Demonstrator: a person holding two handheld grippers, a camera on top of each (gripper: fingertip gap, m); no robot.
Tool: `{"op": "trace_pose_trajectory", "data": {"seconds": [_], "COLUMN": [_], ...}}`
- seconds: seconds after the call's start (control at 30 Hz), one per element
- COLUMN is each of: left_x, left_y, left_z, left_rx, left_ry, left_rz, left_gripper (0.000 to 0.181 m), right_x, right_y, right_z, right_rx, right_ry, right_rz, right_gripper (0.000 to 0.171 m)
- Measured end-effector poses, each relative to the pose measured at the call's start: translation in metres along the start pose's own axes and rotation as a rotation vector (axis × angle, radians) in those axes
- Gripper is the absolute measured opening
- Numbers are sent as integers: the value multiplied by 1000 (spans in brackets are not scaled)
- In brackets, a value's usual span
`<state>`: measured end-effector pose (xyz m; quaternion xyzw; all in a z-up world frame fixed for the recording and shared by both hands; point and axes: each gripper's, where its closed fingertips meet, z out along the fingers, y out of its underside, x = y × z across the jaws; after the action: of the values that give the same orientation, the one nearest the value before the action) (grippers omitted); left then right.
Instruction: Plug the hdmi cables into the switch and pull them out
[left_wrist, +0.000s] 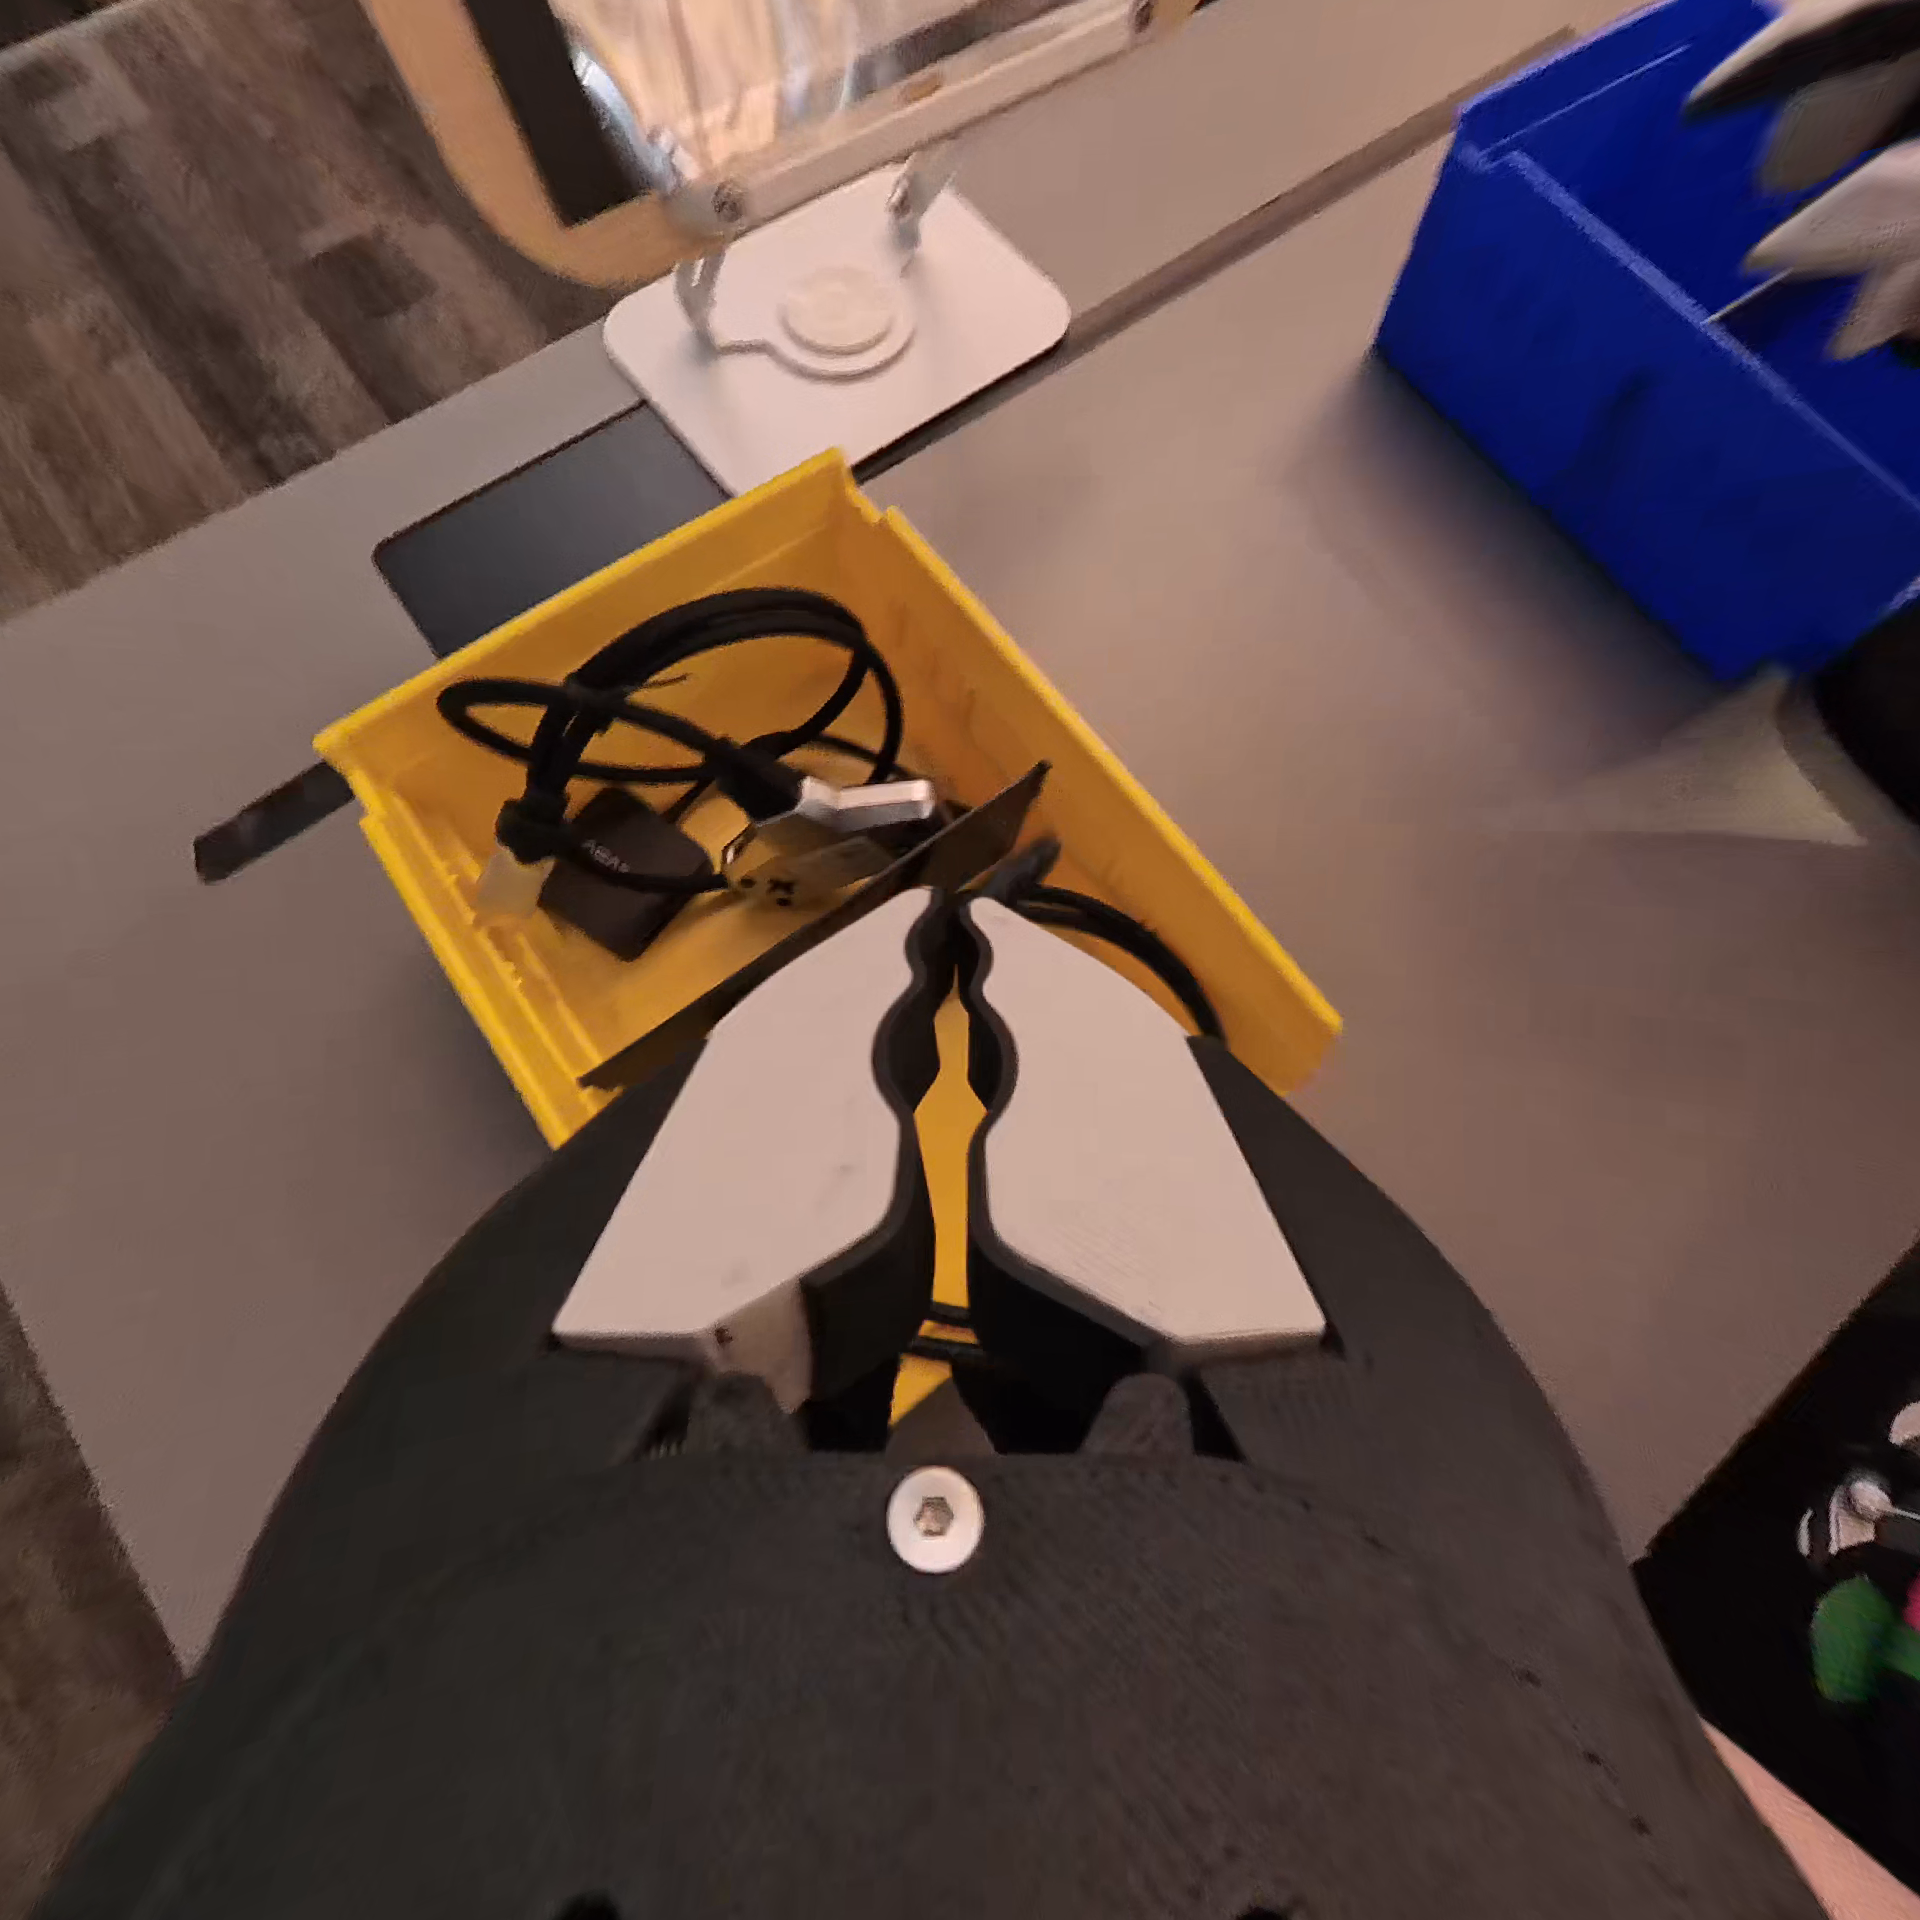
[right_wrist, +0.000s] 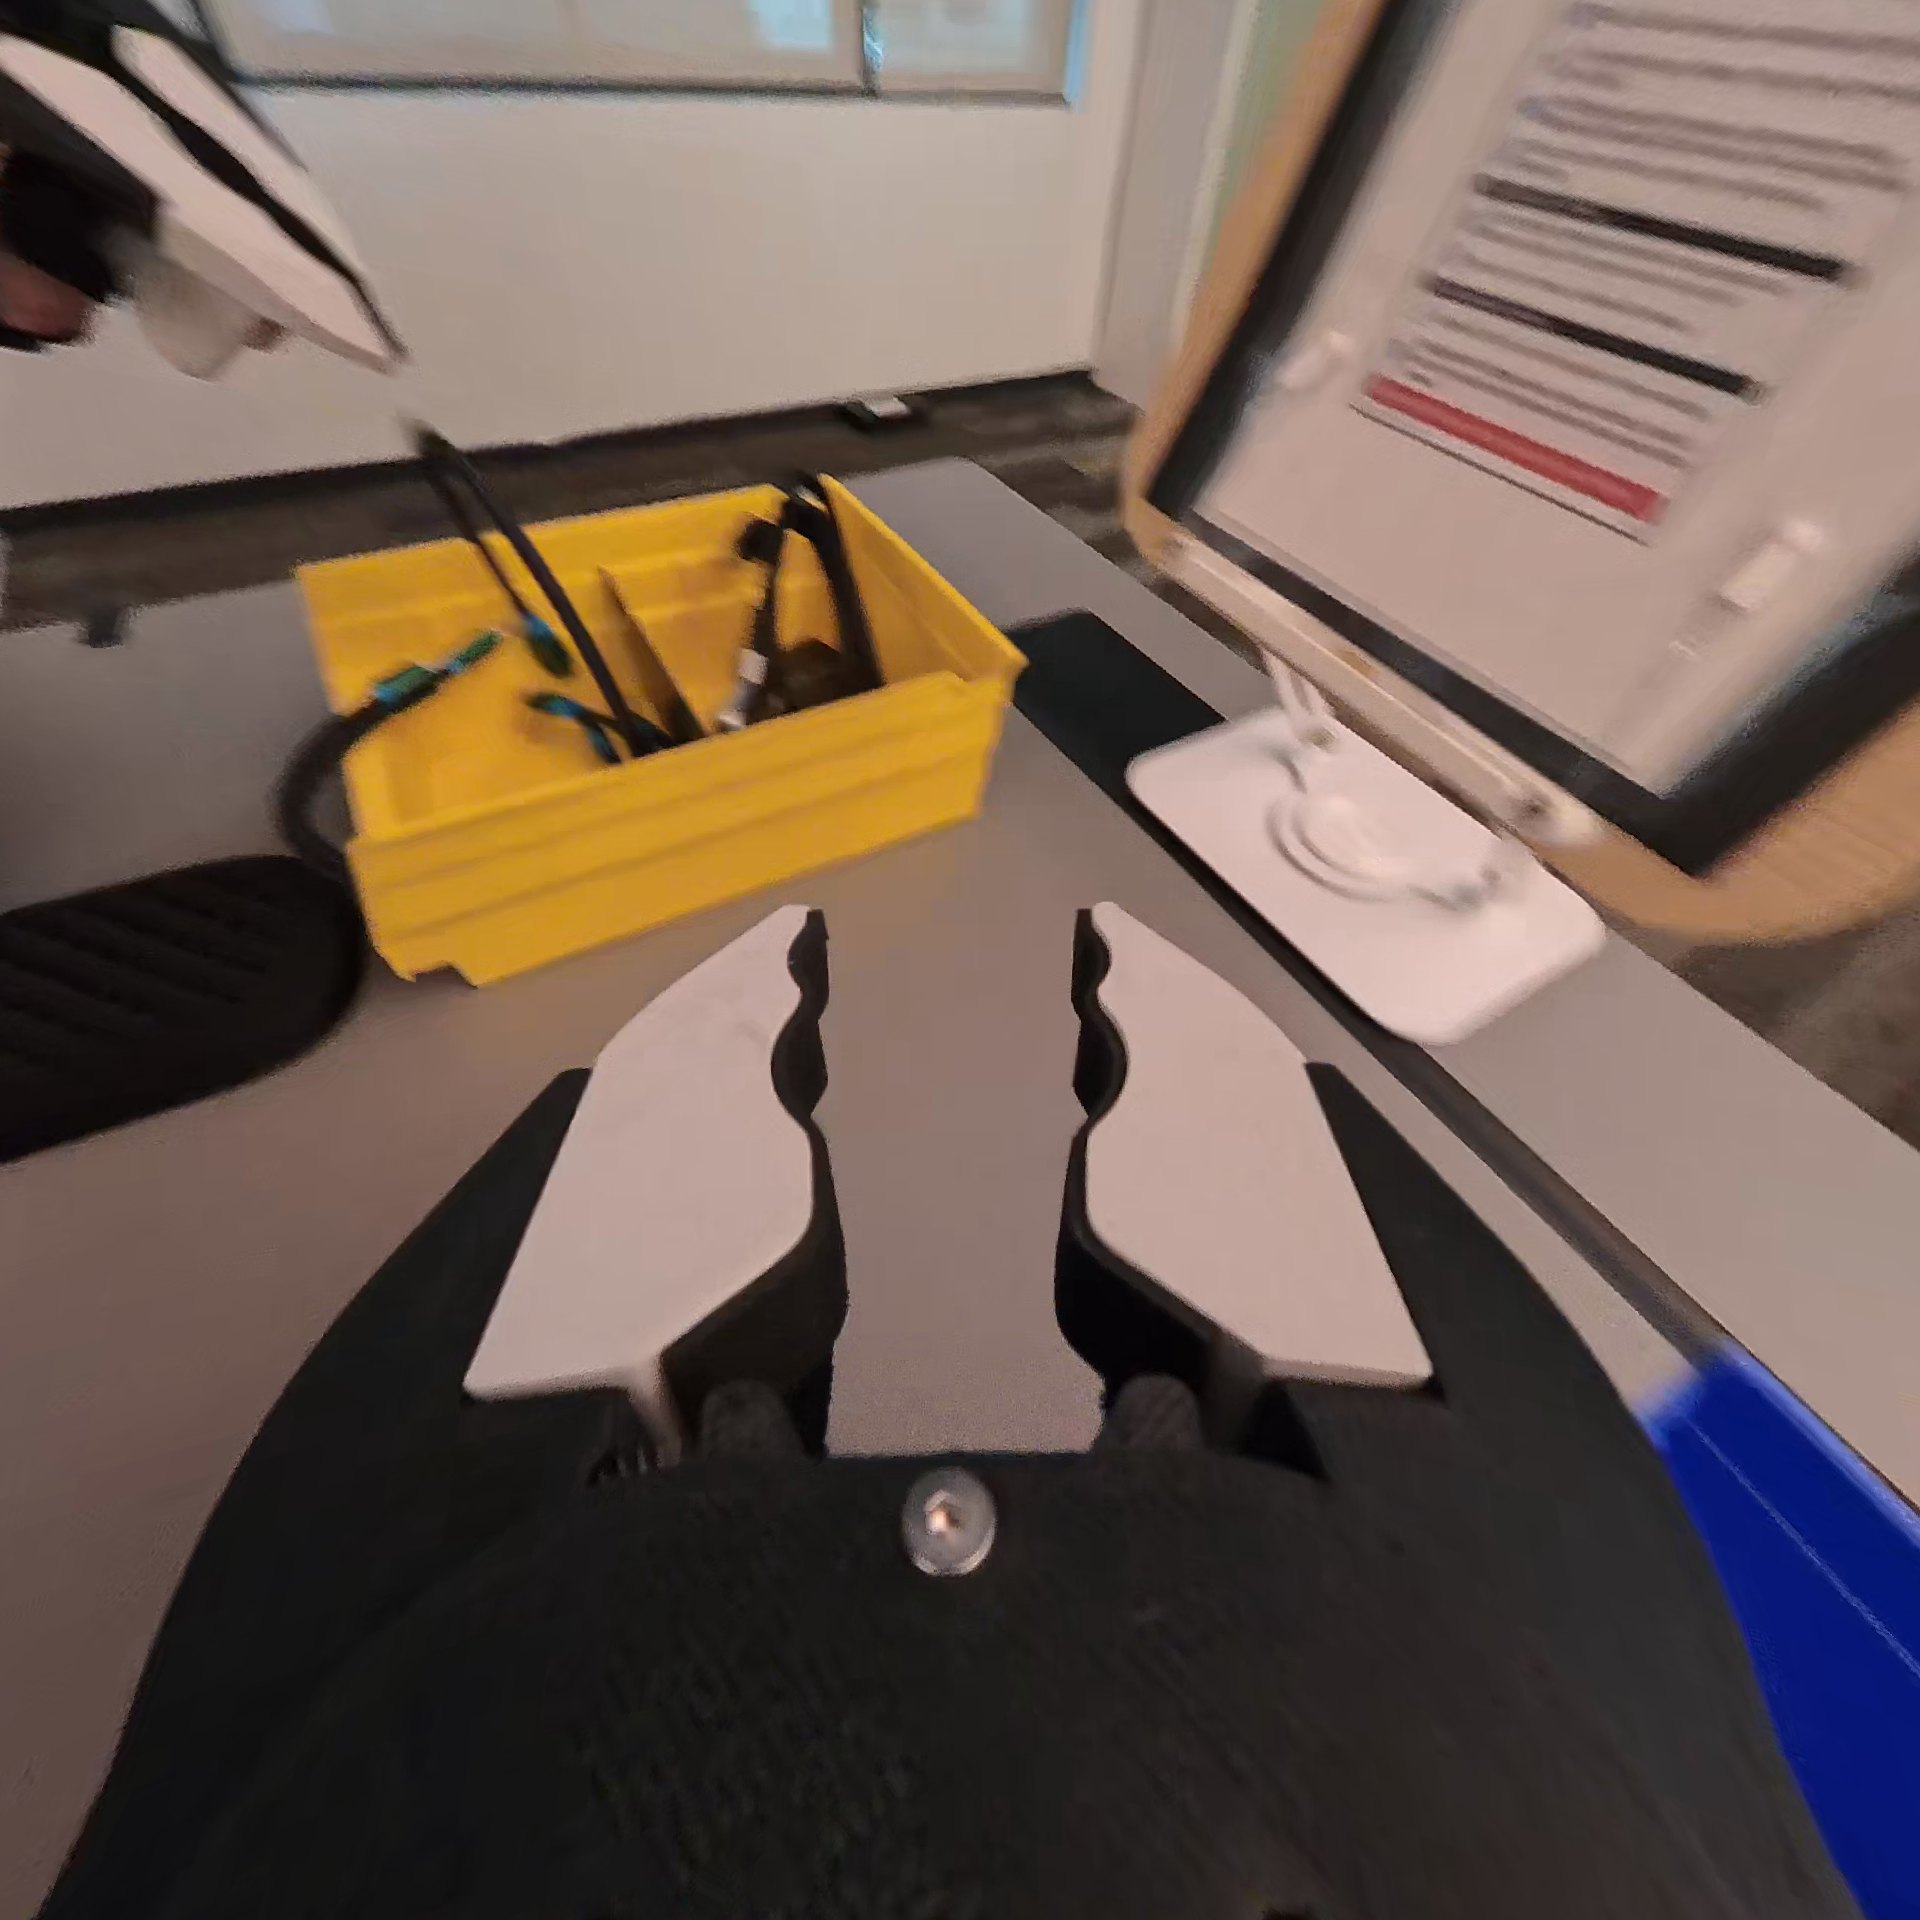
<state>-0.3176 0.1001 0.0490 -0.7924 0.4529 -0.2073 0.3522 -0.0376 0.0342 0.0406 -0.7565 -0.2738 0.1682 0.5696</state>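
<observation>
Evidently step 1, fetching: left gripper has its jaws pinched together on a black HDMI cable at the near-right corner of the yellow bin, and in the right wrist view that cable hangs taut from its tips down into the bin. Right gripper is over bare table, jaws apart w/ nothing btwn them, bin ahead and to the left. Next move, I'd judge: draw the cable clear w/o snagging the divider, then find the switch. Just ahead of the left jaws, past the divider: coiled black cables, a small black box (prob. the switch) and silver-ended plugs. Blue bin far right; contents not visible.
</observation>
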Motion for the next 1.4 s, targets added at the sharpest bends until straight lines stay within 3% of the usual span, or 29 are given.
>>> {"op": "trace_pose_trajectory", "data": {"seconds": [0.1, 0.3, 0.43, 0.47, 0.67, 0.77, 1.07, 1.3, 1.4], "left_x": [18, 20, 5, 7, 72, 79, 73, 75, 76], "left_y": [-8, 35, 79, 88, 110, 129, 152, 161, 165], "left_z": [-11, 6, 7, 5, -12, -3, 36, 40, 39], "left_rx": [35, -191, -379, -405, -434, -566, -785, -838, -864], "left_ry": [41, 11, -34, -12, 336, 351, 454, 549, 560], "left_rz": [16, 95, 97, 75, 105, 173, 74, 5, -5], "left_gripper": [0, 3, 30, 27, 50, 62, 45, 9, 9], "right_x": [-54, -138, -156, -159, -156, -148, -130, -123, -122], "right_y": [-12, 22, 35, 35, 31, 28, 18, 21, 22], "right_z": [33, 88, 94, 93, 87, 82, 68, 66, 65], "right_rx": [79, -60, -111, -105, -89, -80, -54, -76, -81], "right_ry": [-140, -273, -275, -289, -326, -338, -335, -336, -336], "right_rz": [-42, -247, -339, -337, -271, -211, -140, -129, -130], "right_gripper": [47, 47, 48, 48, 48, 47, 47, 47, 47]}}
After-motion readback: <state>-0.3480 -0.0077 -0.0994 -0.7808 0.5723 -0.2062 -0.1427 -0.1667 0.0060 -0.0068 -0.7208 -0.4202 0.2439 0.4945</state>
